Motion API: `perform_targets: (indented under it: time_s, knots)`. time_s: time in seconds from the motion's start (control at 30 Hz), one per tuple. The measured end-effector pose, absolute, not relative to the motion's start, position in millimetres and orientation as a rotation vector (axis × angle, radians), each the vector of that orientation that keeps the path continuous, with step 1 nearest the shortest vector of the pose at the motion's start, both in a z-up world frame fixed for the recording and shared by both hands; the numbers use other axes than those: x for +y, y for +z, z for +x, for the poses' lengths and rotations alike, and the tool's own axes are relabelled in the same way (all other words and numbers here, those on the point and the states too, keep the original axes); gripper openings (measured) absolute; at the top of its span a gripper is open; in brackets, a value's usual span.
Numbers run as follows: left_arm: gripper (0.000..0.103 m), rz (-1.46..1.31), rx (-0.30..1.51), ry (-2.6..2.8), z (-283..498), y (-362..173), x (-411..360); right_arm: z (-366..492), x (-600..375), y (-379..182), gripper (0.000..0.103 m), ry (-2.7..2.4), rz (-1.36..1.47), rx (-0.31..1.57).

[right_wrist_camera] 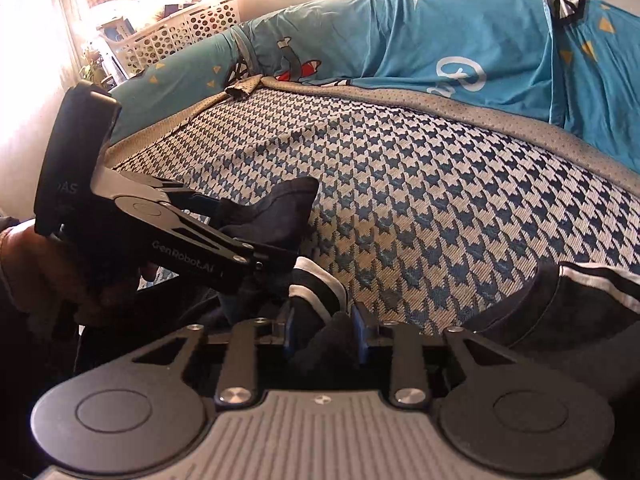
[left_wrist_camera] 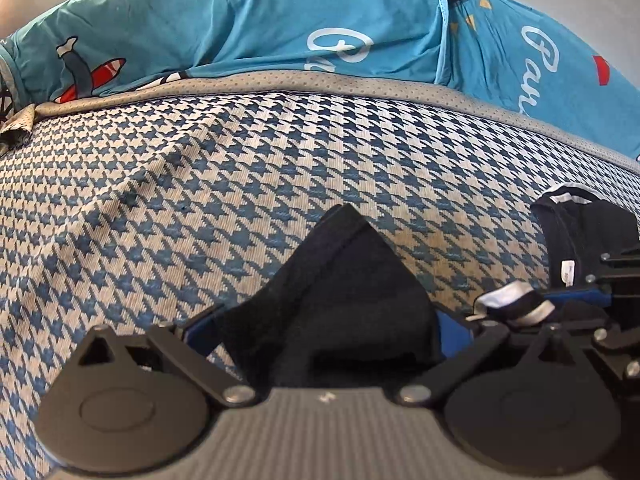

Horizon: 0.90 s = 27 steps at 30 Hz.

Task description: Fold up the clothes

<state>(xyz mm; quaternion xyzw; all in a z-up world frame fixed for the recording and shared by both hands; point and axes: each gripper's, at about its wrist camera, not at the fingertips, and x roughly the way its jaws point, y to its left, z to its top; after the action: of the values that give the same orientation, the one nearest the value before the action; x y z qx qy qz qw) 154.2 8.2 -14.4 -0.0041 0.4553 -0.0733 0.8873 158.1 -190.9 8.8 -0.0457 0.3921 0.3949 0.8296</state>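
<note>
I'm clamping my left gripper (left_wrist_camera: 320, 320) on a dark garment (left_wrist_camera: 340, 280) corner, my right gripper (right_wrist_camera: 324, 336) pinching its striped edge, over the houndstooth mat (left_wrist_camera: 200, 180). Folding looks early; the garment's mostly bunched, with a teal quilt (right_wrist_camera: 400, 40) behind.

1. The bed (right_wrist_camera: 420, 184) carries everything here, spread with a blue-and-white houndstooth mat (left_wrist_camera: 200, 200).
2. A grey dotted border (left_wrist_camera: 280, 82) edges the mat's far side and turns the corner at the left.
3. Beyond that border lies a teal quilt (left_wrist_camera: 240, 20) with white script, red shapes and yellow triangles, bunched along the back.
4. A dark garment (left_wrist_camera: 340, 280) with white stripes sits at the mat's near edge, one corner pointing up.
</note>
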Motion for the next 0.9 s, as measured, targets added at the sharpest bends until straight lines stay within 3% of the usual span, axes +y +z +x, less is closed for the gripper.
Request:
perform_targets:
  time_s: [0.47, 0.9]
  knots:
    - [0.103, 0.009, 0.844, 0.101, 170, 3, 39, 155, -167, 53, 0.011, 0.627, -0.185, 0.463]
    - [0.103, -0.024, 0.844, 0.29, 185, 3, 64, 185, -128, 65, 0.009, 0.549, -0.075, 0.317]
